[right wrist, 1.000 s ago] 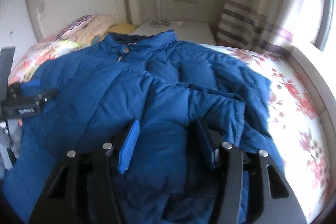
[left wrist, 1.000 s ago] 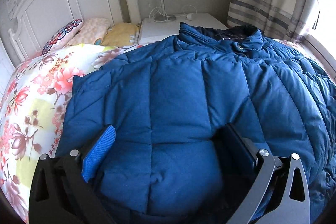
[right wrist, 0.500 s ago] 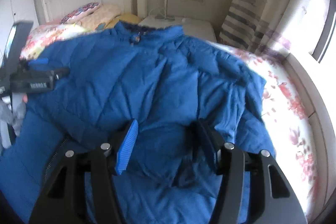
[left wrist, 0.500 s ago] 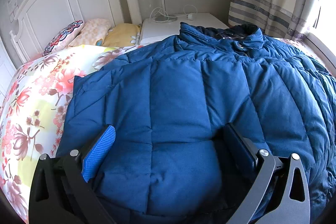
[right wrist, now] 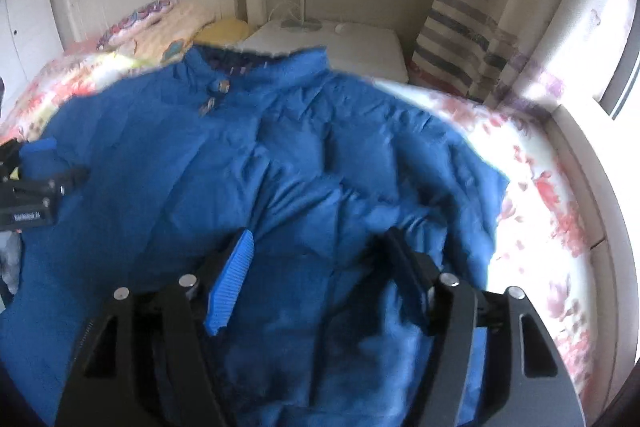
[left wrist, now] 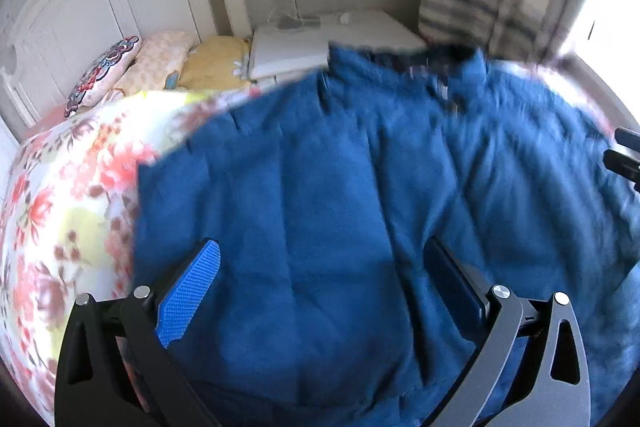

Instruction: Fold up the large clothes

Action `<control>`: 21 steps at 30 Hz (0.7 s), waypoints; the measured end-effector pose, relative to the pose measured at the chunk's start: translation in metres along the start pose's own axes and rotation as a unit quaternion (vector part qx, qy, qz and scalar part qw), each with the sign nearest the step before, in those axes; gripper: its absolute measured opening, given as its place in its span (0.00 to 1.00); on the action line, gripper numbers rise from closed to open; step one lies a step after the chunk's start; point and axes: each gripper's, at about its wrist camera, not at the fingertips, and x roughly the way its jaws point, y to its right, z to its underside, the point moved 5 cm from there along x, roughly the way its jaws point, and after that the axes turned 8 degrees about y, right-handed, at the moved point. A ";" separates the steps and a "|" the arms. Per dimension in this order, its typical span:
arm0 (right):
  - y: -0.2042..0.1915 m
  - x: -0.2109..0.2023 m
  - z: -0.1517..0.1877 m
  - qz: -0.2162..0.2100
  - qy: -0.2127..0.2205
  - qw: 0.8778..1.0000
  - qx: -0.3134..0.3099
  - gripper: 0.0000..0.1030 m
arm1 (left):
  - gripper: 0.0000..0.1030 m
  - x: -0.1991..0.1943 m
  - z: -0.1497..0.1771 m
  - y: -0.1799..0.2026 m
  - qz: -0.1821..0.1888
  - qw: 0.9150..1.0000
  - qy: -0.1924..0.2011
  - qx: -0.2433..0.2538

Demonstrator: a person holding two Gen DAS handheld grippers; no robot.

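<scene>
A large blue quilted down jacket (left wrist: 360,195) lies spread on the floral bedspread (left wrist: 72,195), collar toward the headboard. It also shows in the right wrist view (right wrist: 280,163). My left gripper (left wrist: 320,267) has its jaws wide apart with a thick bulge of jacket fabric between them near the jacket's left hem. My right gripper (right wrist: 316,251) also has its jaws apart with jacket fabric bunched between them, near the folded-in right sleeve. The left gripper also shows at the left edge of the right wrist view (right wrist: 32,187).
A white headboard (left wrist: 80,7) and several pillows (left wrist: 160,63) are at the back left. A white nightstand (left wrist: 320,39) with a lamp pole stands behind the collar. Striped curtains (right wrist: 472,39) and a bright window are at the right. The bed's right edge (right wrist: 580,187) runs along the window wall.
Both views are now motion-blurred. The jacket has shifted and flattened, its right side spreading out; the right gripper has drawn back and up, the left has moved slightly too.
</scene>
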 end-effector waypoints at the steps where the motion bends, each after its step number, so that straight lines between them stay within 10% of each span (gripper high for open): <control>1: 0.007 -0.004 -0.009 0.005 0.012 1.000 -0.001 0.64 | 0.95 -0.003 -0.013 -0.006 -0.005 1.000 0.012 -0.009; 9: 0.048 0.050 -0.053 0.016 -0.022 1.000 0.010 0.64 | 0.96 0.077 -0.027 -0.030 -0.036 0.997 -0.058 -0.024; 21: 0.071 0.090 -0.014 -0.050 -0.022 0.995 0.081 0.75 | 0.96 0.084 -0.021 -0.033 -0.042 0.998 -0.028 -0.036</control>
